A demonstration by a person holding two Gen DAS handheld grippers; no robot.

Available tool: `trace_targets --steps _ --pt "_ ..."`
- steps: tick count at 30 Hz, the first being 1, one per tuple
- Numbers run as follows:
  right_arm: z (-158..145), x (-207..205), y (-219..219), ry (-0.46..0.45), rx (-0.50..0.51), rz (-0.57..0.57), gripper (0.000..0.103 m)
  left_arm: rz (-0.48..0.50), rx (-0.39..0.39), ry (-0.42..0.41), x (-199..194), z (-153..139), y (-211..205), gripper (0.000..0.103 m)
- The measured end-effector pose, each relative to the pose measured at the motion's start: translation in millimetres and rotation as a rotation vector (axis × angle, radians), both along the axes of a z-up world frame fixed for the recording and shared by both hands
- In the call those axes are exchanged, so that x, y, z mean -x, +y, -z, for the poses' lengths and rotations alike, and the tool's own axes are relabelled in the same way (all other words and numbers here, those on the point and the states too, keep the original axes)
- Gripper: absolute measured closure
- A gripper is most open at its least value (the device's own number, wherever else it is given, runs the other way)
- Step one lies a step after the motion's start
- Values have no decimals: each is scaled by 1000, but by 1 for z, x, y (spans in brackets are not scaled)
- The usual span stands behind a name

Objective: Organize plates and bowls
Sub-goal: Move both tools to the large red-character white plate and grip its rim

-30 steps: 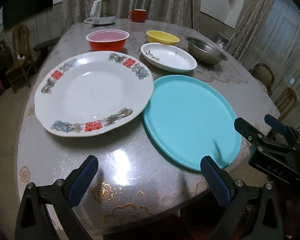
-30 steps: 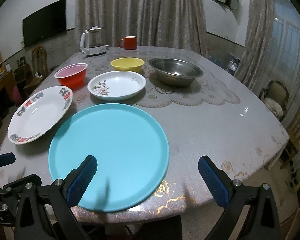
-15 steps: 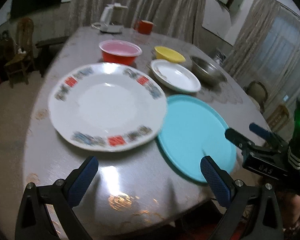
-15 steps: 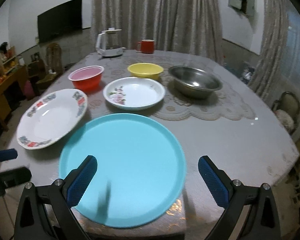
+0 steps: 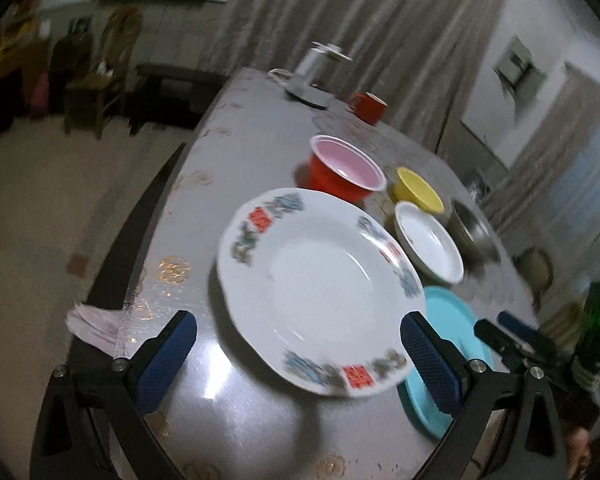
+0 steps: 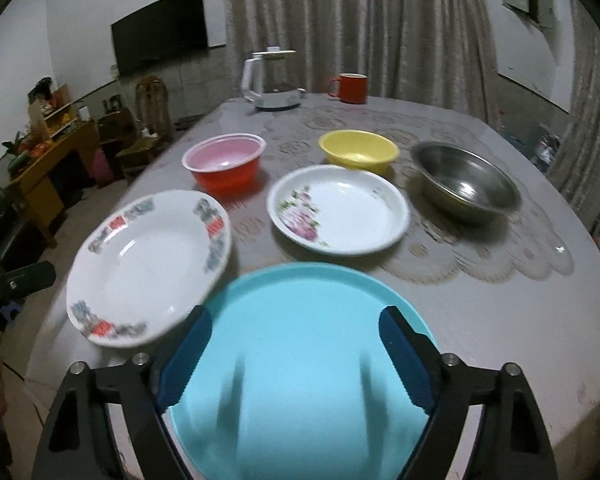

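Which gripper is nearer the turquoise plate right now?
Right. The right gripper hangs open directly over the turquoise plate; the left gripper is open over the neighbouring red-patterned white plate.

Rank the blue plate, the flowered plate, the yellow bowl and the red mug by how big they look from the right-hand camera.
1. Blue plate, though it lies nearest the camera, which enlarges it.
2. Flowered plate.
3. Yellow bowl.
4. Red mug, farthest away, so its real size is unsure.

Each claw is a black frame of triangular cut-out arms with silver round screws at the joints. The left claw [image 5: 296, 354] and right claw [image 6: 296, 354] carry blue, finely textured pads [image 5: 166, 354] on their fingertips [image 6: 406, 360].
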State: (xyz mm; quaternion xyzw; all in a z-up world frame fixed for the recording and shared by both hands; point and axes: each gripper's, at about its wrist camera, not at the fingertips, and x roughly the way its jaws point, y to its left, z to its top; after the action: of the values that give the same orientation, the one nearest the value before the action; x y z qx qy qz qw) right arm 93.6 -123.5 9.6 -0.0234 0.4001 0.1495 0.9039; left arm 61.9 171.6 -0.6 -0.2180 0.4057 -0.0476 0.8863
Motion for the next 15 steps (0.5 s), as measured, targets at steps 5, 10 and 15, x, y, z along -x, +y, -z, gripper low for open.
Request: trace_targets --steps 5,10,15 --pt "4 -22 19 28 -39 -57 27 -33 85 16 -6 15 17 1" --pt "12 -44 35 67 -102 -102 41 -28 154 7 -12 21 25 2" --pt "27 -69 49 141 -172 -138 47 17 186 30 -22 31 25 26"
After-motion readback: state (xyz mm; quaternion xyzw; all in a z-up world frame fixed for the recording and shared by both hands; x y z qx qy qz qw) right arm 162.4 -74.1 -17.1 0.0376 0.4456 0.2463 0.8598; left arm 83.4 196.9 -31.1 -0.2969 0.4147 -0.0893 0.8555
